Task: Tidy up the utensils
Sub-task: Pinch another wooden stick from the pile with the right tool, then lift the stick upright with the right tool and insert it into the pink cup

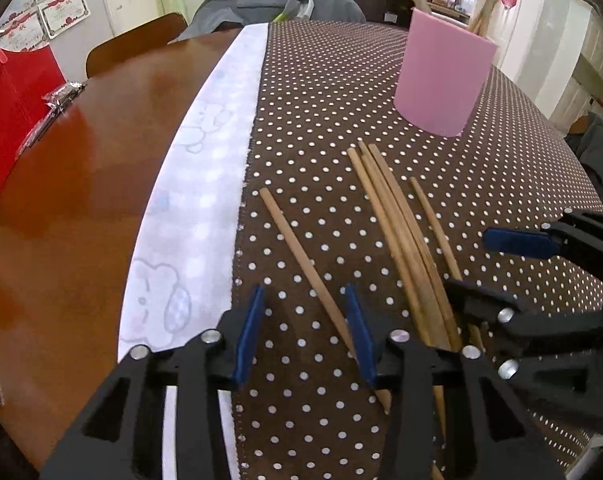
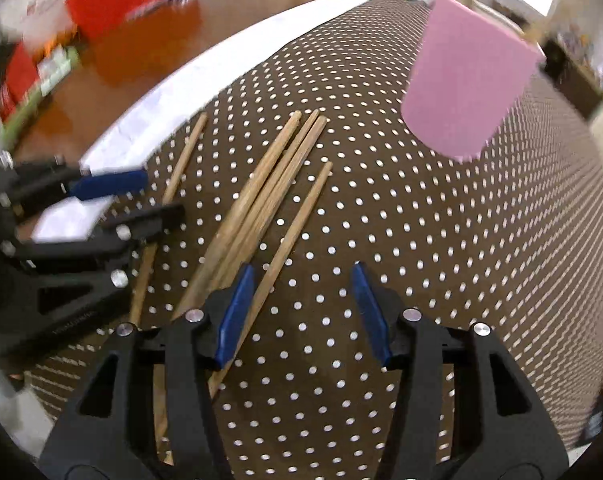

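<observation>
Several wooden chopsticks lie on the brown dotted cloth (image 1: 341, 80). A lone chopstick (image 1: 297, 248) runs between the fingers of my left gripper (image 1: 304, 292), close to the right pad; the jaws stand apart, not pressing it. A bundle of chopsticks (image 1: 397, 224) lies to its right. In the right wrist view another single chopstick (image 2: 297, 224) passes between the fingers of my right gripper (image 2: 301, 270), beside the left pad, with a wide gap left over. The bundle (image 2: 261, 192) lies just left of that. A pink cylindrical holder (image 1: 441, 80) (image 2: 465, 84) stands upright beyond the chopsticks.
A white patterned strip (image 1: 205, 160) borders the dotted cloth on the left, with bare brown tabletop (image 1: 81, 180) beyond it. A red box (image 1: 13, 100) and a small packet (image 1: 57, 100) sit at the far left. A chair (image 1: 137, 40) and grey fabric (image 1: 261, 4) stand behind the table.
</observation>
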A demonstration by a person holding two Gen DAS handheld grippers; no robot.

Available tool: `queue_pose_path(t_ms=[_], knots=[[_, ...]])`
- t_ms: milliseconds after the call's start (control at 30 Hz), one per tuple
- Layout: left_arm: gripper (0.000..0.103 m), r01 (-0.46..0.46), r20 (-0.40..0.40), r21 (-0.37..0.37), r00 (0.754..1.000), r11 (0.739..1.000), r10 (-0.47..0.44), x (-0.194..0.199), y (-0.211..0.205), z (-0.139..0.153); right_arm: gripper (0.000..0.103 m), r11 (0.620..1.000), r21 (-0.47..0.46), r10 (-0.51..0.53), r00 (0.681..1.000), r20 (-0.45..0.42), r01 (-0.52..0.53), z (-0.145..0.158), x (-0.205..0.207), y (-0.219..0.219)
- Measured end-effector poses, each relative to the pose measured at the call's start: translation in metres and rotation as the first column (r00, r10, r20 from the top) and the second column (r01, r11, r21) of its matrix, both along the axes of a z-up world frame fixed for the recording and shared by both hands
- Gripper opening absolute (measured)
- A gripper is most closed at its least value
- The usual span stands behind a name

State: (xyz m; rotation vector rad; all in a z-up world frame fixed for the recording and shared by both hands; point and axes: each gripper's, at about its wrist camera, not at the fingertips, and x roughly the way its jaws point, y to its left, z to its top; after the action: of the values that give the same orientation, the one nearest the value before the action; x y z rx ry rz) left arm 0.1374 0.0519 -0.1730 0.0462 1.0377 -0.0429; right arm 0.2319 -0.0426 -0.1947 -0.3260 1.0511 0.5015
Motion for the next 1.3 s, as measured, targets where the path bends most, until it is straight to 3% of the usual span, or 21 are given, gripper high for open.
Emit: queue_pose_path(t_ms=[133, 200, 233, 433, 600, 867, 1233, 1300], knots=[[0.026, -0.001, -0.005, 0.007, 1.0, 1.0, 0.001, 0.007, 0.002, 0.001, 0.047, 0.998, -0.039, 0.047, 0.997, -0.069, -0.049, 0.002, 0.013, 0.004], [0.013, -0.004, -0.009, 0.005, 1.0, 1.0, 0.004, 0.01, 0.004, 0.002, 0.03, 0.997, -0.052, 0.056, 0.993, -0.104, -0.062, 0.005, 0.02, 0.005], [0.01, -0.011, -0.013, -0.009, 1.0, 1.0, 0.01, 0.012, 0.006, 0.002, 0.027, 0.996, -0.059, 0.057, 0.991, -0.117, -0.064, 0.006, 0.023, 0.005], [0.006, -0.033, -0.01, -0.081, 0.999, 0.996, 0.032, 0.014, 0.013, 0.004, 0.006, 0.997, -0.051, 0.046, 0.986, -0.163, -0.055, 0.009, 0.045, -0.005], [0.006, -0.046, 0.055, -0.112, 0.997, 0.993, 0.052, 0.008, 0.016, 0.017, 0.006, 1.0, 0.023, 0.016, 0.991, -0.131, -0.013, 0.01, 0.048, -0.027], [0.006, -0.041, 0.201, -0.088, 0.978, 0.995, 0.058, -0.003, 0.003, 0.054, 0.006, 0.986, 0.168, 0.01, 0.996, -0.084, 0.004, 0.023, 0.036, -0.076], [0.006, 0.026, 0.406, -0.113, 0.913, 0.993, 0.023, -0.006, -0.028, 0.11, 0.006, 0.9, 0.434, -0.088, 0.993, 0.074, 0.047, 0.065, 0.023, -0.161], [0.006, 0.044, 0.431, -0.122, 0.902, 0.992, 0.013, -0.001, -0.037, 0.117, 0.006, 0.886, 0.462, -0.102, 0.99, 0.093, 0.047, 0.076, 0.015, -0.153]])
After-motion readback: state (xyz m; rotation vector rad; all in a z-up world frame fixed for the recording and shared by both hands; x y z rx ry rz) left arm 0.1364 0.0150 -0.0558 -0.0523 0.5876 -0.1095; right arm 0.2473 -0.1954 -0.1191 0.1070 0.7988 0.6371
